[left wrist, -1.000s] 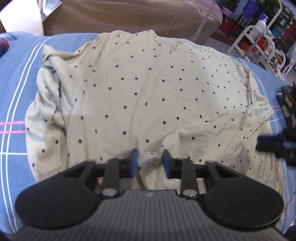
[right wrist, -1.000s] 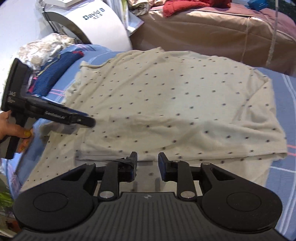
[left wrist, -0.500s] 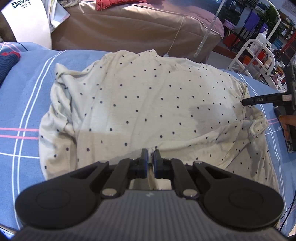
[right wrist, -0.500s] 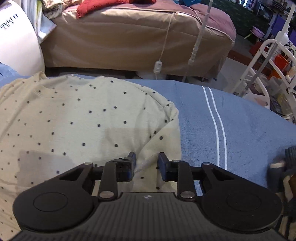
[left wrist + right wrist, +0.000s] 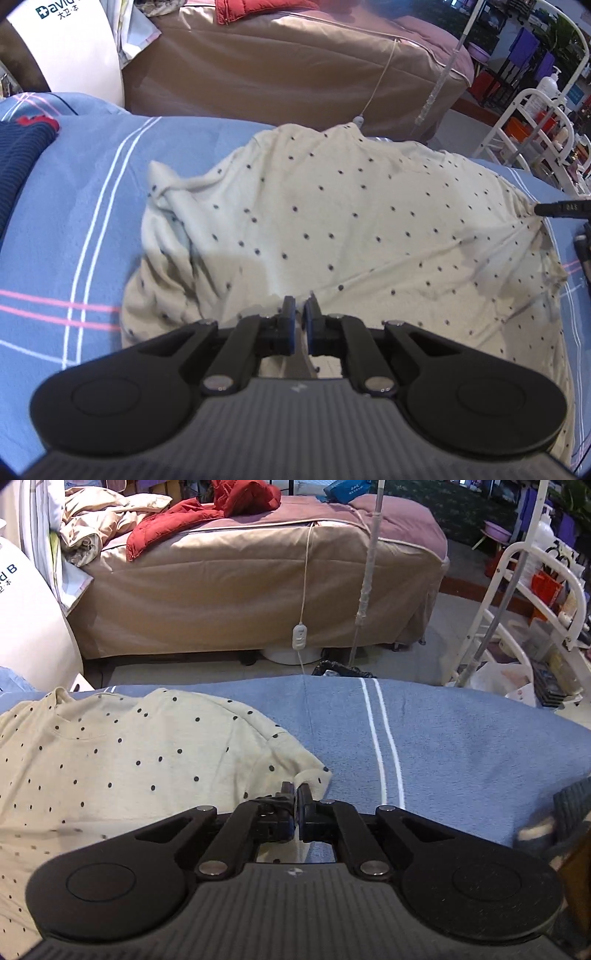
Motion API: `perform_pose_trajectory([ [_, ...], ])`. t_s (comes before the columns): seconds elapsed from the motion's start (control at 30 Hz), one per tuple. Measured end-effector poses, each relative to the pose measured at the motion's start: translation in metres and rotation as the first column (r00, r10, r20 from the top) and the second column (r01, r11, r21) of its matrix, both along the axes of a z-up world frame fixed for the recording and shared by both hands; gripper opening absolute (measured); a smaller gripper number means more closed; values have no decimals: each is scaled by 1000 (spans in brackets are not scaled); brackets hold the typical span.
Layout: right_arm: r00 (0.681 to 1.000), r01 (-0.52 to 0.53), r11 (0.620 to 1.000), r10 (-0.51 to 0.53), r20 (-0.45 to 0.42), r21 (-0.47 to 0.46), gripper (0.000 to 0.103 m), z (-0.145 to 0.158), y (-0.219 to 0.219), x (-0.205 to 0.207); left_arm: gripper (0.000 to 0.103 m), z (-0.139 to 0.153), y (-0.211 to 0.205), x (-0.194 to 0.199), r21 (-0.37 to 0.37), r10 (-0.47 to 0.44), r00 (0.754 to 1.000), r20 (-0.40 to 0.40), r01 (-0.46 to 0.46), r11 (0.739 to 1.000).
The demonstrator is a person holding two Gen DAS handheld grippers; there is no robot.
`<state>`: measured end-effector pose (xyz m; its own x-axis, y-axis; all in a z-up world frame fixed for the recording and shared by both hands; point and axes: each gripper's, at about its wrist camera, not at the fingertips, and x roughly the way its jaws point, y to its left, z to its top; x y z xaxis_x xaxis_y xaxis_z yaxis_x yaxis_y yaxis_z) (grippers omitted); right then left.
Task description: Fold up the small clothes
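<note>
- A second ago the left gripper [image 5: 299, 306] had its jaws apart over the near hem of the cream polka-dot shirt [image 5: 351, 229]; now they are pinched narrow on a fold of that hem, with cloth showing between the blue pads.
- The right gripper [image 5: 296, 792] was a second ago at the shirt's near hem on the other side, jaws parted. It now sits at the shirt's right sleeve end [image 5: 314, 775], jaws shut onto the cuff edge.
- In the left wrist view the right gripper [image 5: 554, 209] shows as a dark tip at the far right, with the cloth gathered into creases that run to it; half a second ago that tip was already beside the sleeve, and the creases there were fewer.
- The shirt lies spread on the blue striped bedsheet [image 5: 81, 206], its left side bunched, its neckline toward the far edge of the bed. More sheet shows on the left than a second ago.
- Count: one polka-dot shirt, two grippers, both clamped on it.
- One dark navy knitted garment [image 5: 18, 155] lies at the sheet's left edge, apart from the shirt.
- One grey knitted garment [image 5: 569, 812] sits at the right edge in the right wrist view.
- Beyond: one brown-covered bed [image 5: 240, 583], with one red jacket [image 5: 207, 509] on it.
</note>
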<state>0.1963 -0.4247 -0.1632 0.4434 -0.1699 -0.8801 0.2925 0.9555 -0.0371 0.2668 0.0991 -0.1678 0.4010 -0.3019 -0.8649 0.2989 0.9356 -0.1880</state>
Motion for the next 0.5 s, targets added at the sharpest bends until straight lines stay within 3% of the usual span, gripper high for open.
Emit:
perform_pose_trajectory([
  [0.17, 1000, -17, 1000, 17, -9, 1, 3, -10, 2, 14, 5, 1, 4, 22, 29, 15, 1000, 9, -15, 999],
  [0.23, 1000, 3, 1000, -3, -22, 5, 4, -12, -1, 16, 5, 4, 3, 23, 4, 9, 1000, -14, -9, 1000],
  [0.3, 999, 4, 1000, -3, -42, 5, 9, -12, -2, 16, 11, 7, 0, 17, -3, 1, 1000, -27, -1, 1000],
  [0.37, 999, -21, 999, 20, -27, -28, 53, -4, 3, 9, 28, 9, -5, 6, -3, -21, 999, -26, 20, 1000],
  [0.43, 999, -39, 997, 39, 1, -70, 79, 7, 7, -2, 43, 8, -9, -5, -29, -27, 999, -32, 27, 999],
  [0.5, 996, -69, 995, 73, 56, -68, 71, 19, 12, -19, 48, 4, -18, -14, -57, -51, 997, -56, 48, 997],
])
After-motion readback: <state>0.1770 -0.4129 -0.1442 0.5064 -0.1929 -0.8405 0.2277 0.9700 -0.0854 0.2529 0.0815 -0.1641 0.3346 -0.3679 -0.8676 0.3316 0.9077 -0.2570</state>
